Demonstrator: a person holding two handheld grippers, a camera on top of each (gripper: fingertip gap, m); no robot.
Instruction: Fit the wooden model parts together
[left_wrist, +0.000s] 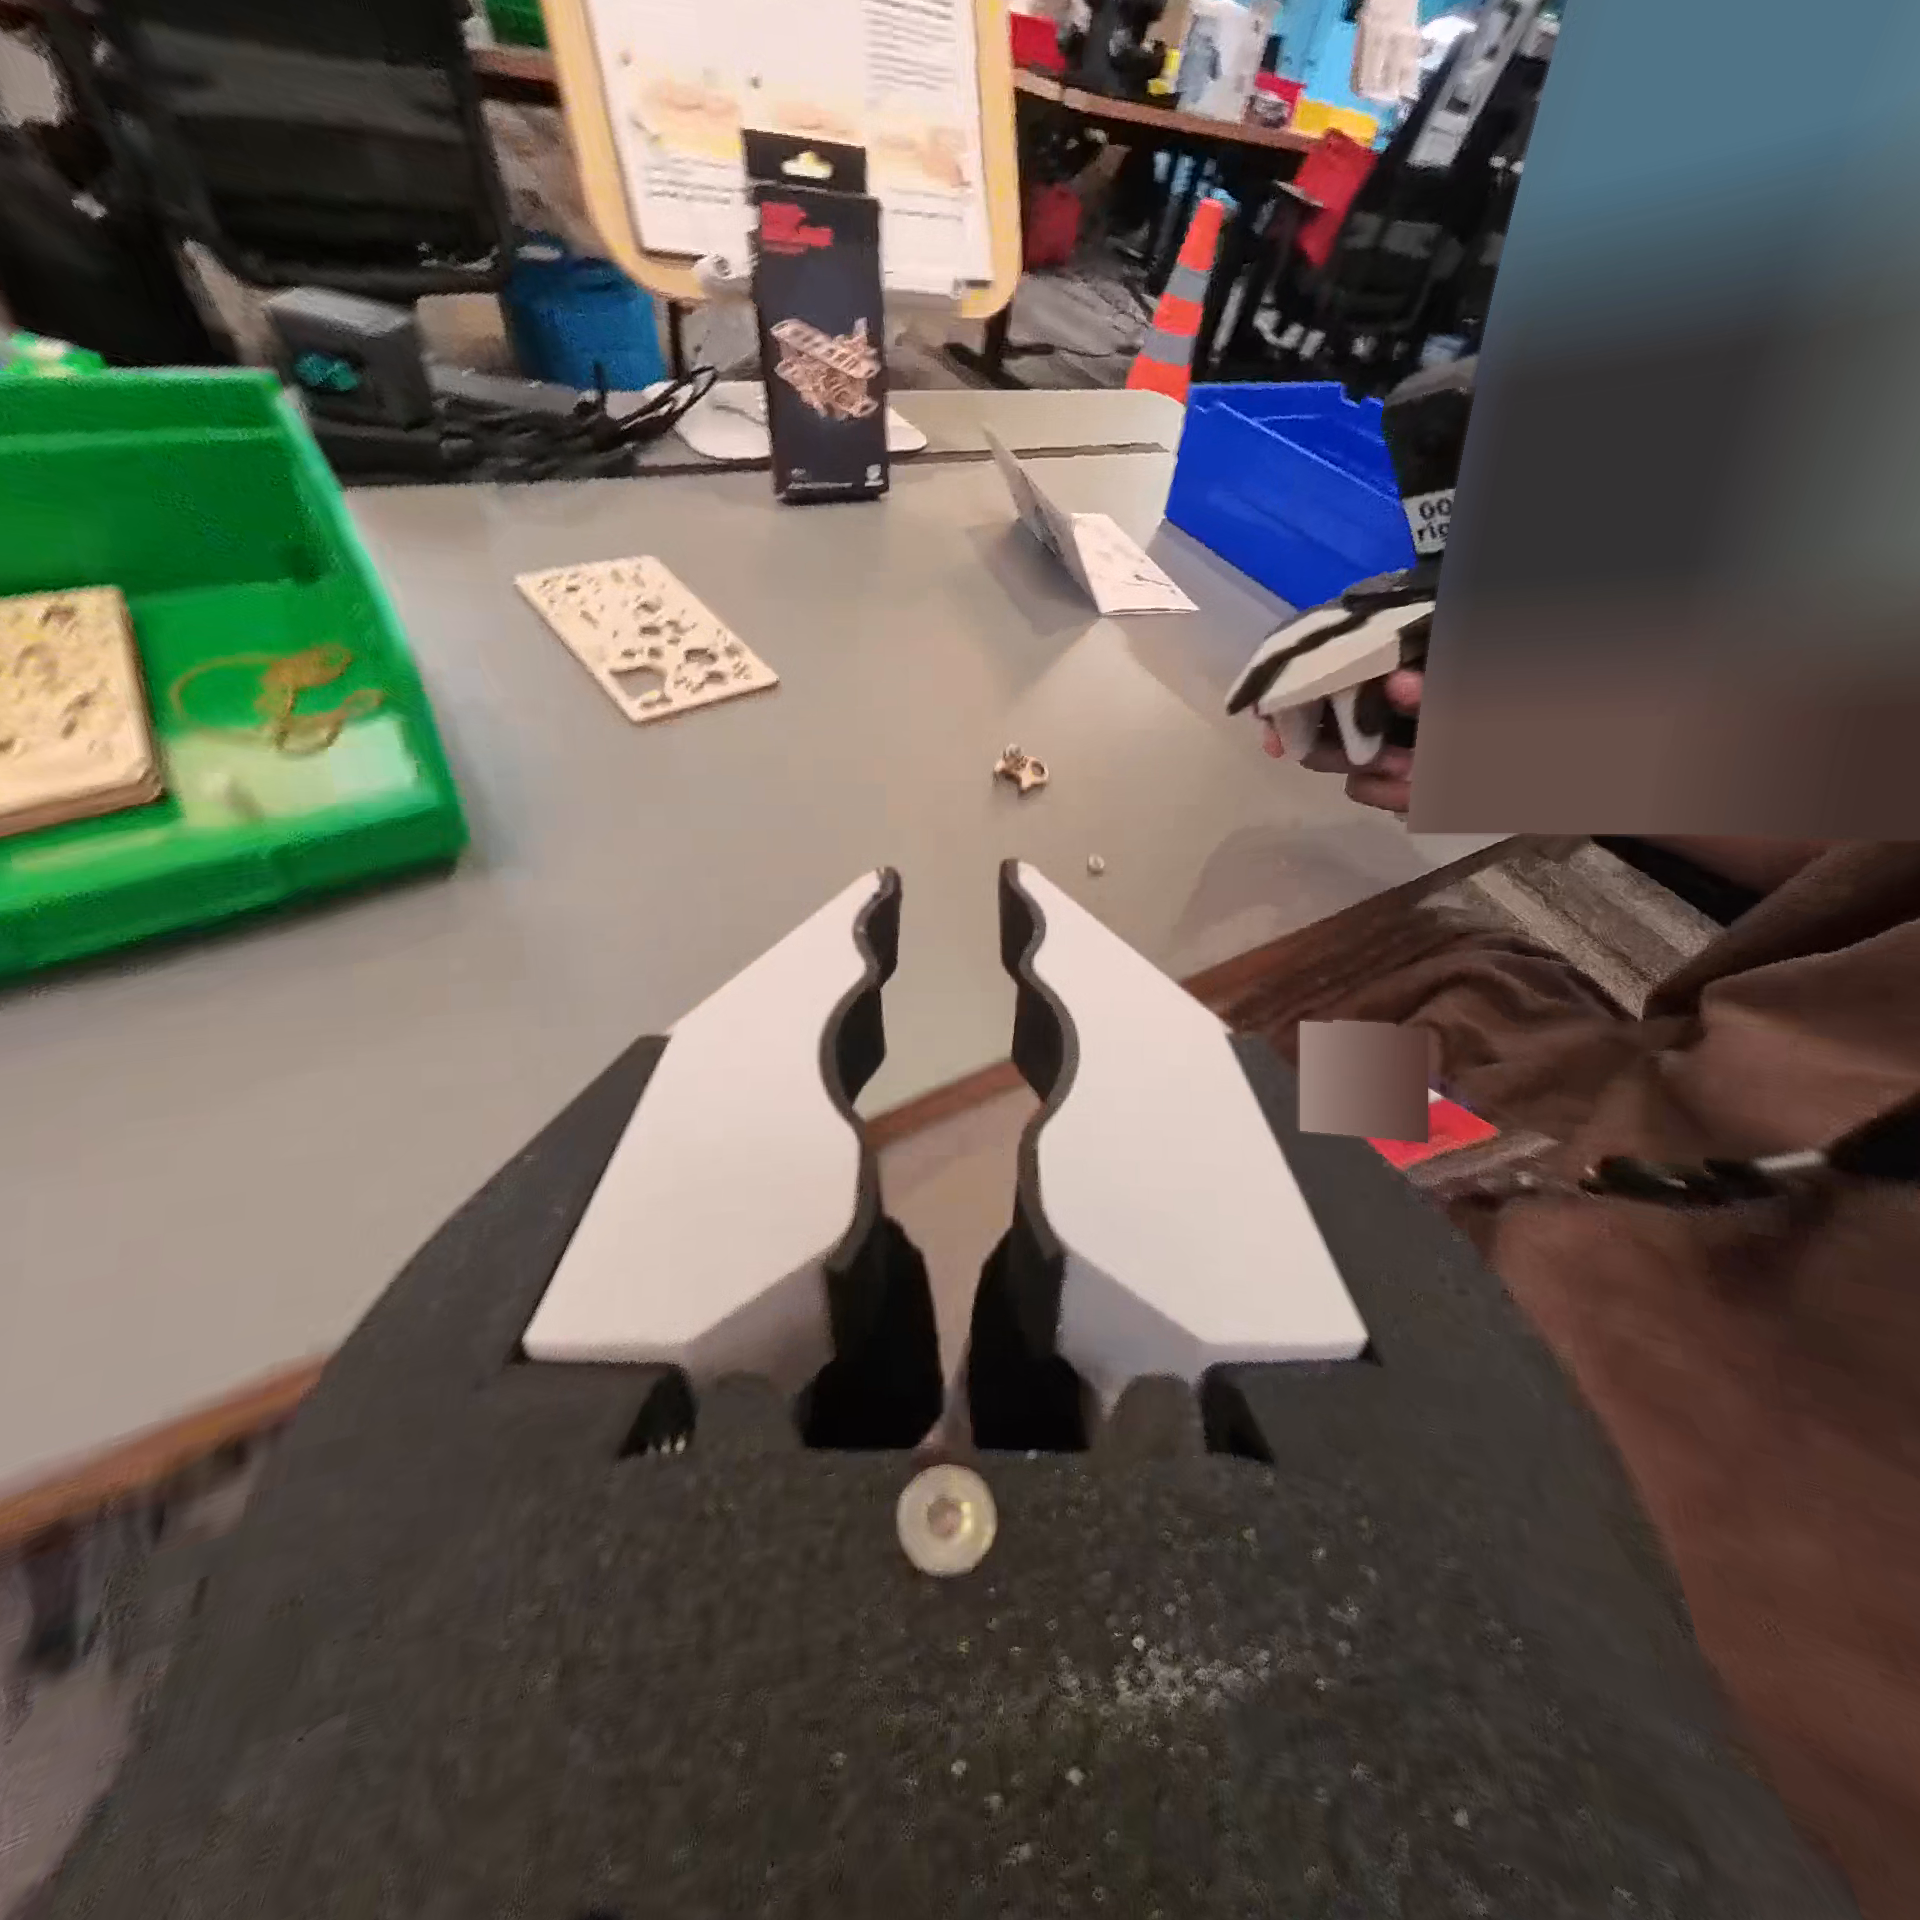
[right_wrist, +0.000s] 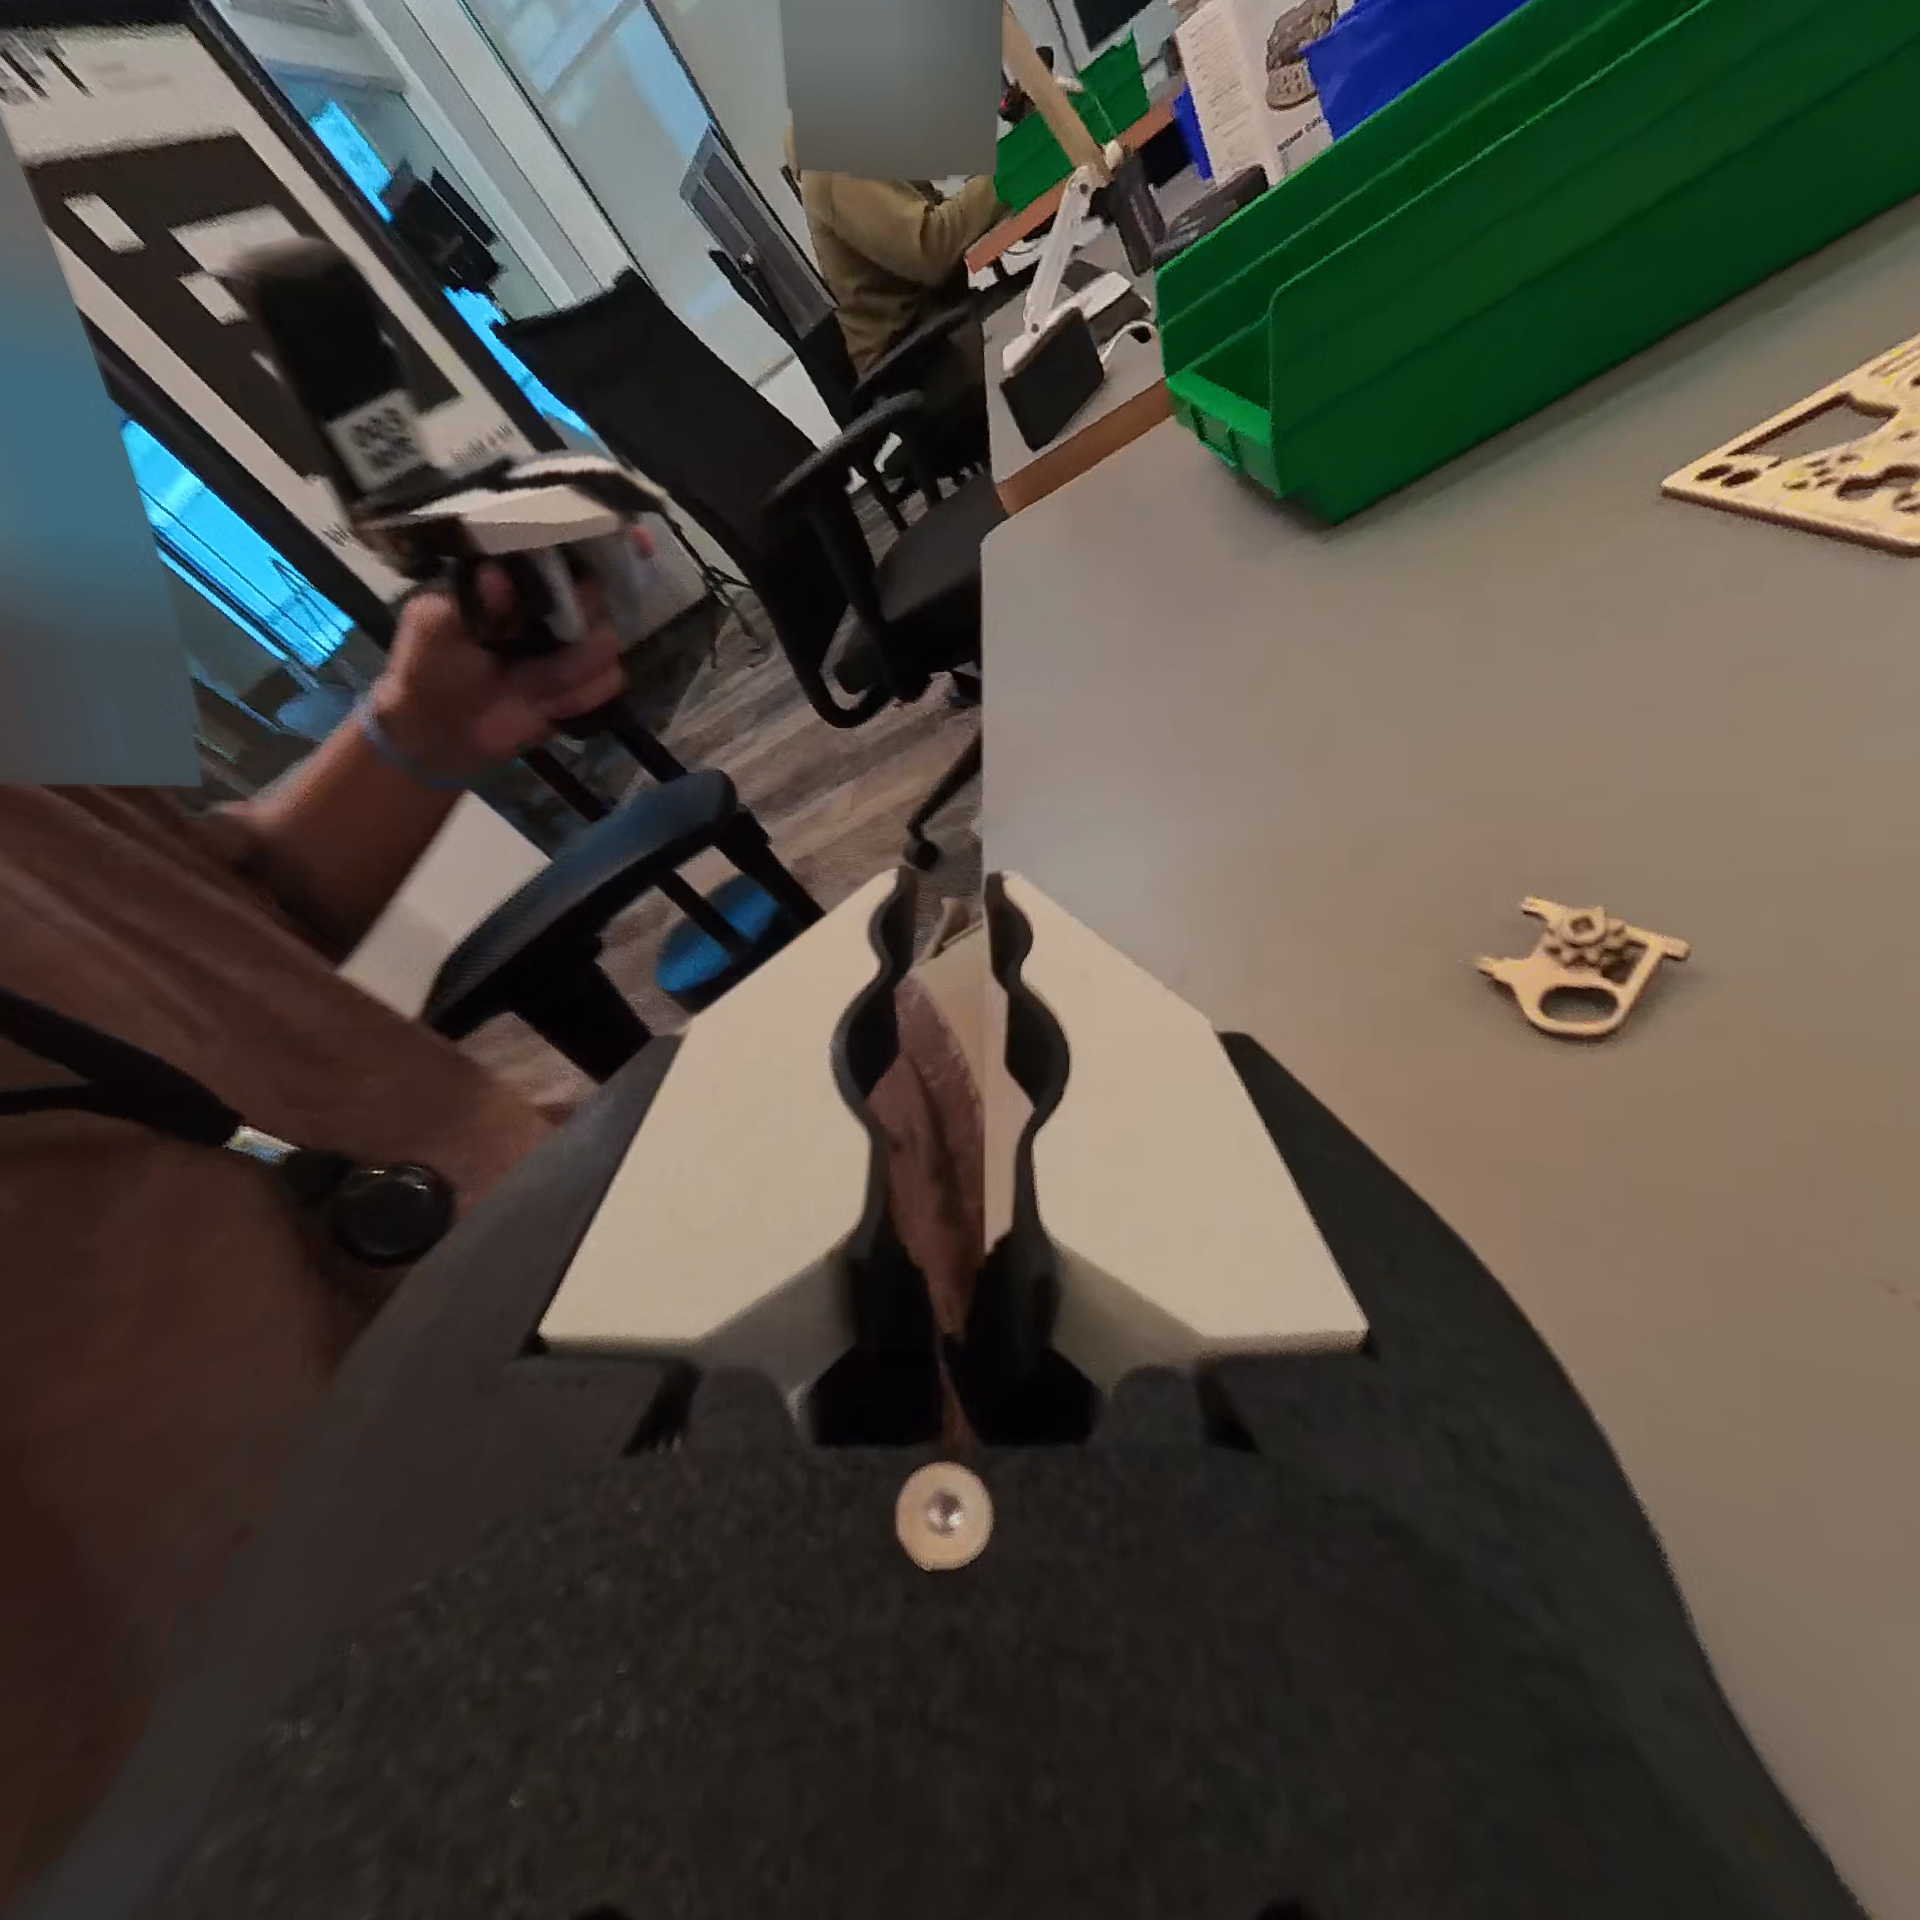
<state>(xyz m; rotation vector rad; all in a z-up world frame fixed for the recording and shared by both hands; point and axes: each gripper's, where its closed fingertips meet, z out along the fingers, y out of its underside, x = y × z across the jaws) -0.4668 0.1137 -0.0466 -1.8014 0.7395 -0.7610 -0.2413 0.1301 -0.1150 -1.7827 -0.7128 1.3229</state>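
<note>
While empty, claws (left_wrist: 948, 883) over table edge (left_wrist: 1340, 920).

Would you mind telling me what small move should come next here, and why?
Probably lower the left gripper toward the small wooden assembly on the grey table. Both grippers look empty, fingers slightly apart, and the assembly lies untouched just ahead of the left one; the right gripper points off the table edge.

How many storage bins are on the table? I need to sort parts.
2: a green bin at the table's left edge, holding wooden sheets, and a blue bin at the far right. More may sit out of view.
</note>
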